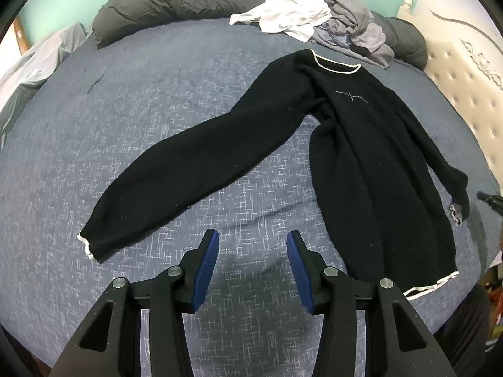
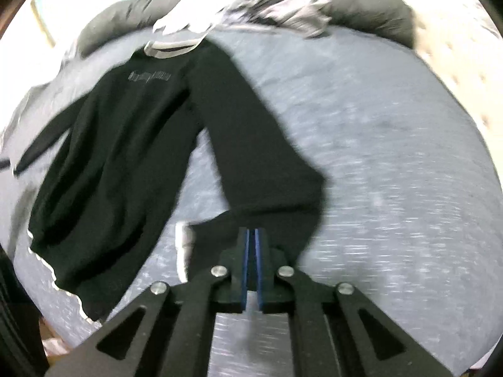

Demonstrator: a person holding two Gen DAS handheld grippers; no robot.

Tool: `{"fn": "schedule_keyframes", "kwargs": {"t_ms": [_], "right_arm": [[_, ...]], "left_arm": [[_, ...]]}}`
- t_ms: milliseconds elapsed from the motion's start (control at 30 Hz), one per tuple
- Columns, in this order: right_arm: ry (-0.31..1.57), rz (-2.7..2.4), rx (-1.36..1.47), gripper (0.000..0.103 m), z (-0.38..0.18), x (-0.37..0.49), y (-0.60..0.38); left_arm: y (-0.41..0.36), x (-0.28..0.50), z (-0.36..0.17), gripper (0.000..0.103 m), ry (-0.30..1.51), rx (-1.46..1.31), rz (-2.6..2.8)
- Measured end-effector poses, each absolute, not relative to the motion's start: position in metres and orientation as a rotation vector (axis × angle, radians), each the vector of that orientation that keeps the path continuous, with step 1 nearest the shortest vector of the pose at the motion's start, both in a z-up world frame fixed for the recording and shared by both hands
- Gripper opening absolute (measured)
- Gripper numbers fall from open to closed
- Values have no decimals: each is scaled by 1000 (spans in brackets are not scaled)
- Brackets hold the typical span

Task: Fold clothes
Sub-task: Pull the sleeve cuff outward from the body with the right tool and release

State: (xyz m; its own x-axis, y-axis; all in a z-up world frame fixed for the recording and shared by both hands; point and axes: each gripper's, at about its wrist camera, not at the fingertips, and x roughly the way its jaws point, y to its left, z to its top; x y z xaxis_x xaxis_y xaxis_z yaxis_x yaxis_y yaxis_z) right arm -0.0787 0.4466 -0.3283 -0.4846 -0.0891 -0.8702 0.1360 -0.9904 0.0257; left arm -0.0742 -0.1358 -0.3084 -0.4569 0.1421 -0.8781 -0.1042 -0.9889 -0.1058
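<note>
Sweater (image 1: 361,144) in black knit with white trim lies face up on the bed (image 1: 188,78), one sleeve stretched out sideways. Left tongs (image 1: 253,242) hover open over bare bedspread near that sleeve's cuff. Right tongs (image 2: 252,232) are pinched closed at the edge of the other sleeve's cuff end, though blur hides whether fabric is caught. Loose clothes (image 1: 301,15) pile near the dark bolster (image 1: 176,0).

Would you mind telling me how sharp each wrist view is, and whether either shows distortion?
Left wrist view: sharp; the black sweater and blue bedspread weave read clearly, though the fisheye bows the bed. Right wrist view: motion-blurred throughout, the chest print smeared, only the right gripper fairly crisp.
</note>
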Motion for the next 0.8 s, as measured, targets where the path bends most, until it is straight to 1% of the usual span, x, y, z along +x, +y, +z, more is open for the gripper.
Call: {"fn": "schedule_keyframes", "kwargs": {"t_ms": [167, 233, 400, 500, 533, 567, 700, 733, 767, 800], "right_arm": [[-20, -2633, 1525, 3, -319, -70, 494], [3, -2577, 1537, 3, -324, -66, 485], [128, -2470, 1565, 5, -343, -68, 438], [204, -2422, 1595, 15, -361, -75, 412], [213, -2413, 1602, 21, -368, -78, 405], [223, -2404, 1609, 26, -374, -81, 399], [258, -2386, 1639, 30, -391, -88, 385], [271, -2384, 1647, 33, -395, -90, 382], [288, -2381, 1657, 38, -399, -91, 379], [306, -2377, 1668, 41, -404, -92, 377]], "left_arm": [[-136, -75, -310, 49, -67, -1559, 2563], [-134, -77, -309, 49, -70, -1558, 2564], [-124, -78, -303, 49, -62, -1540, 2558], [-117, -78, -299, 49, -50, -1525, 2554], [-116, -78, -297, 49, -52, -1519, 2554], [-116, -79, -296, 49, -61, -1513, 2556], [-115, -80, -293, 49, -94, -1501, 2559], [-113, -81, -293, 49, -92, -1502, 2557], [-113, -81, -293, 49, -89, -1502, 2556], [-112, -81, -294, 49, -85, -1502, 2554]]}}
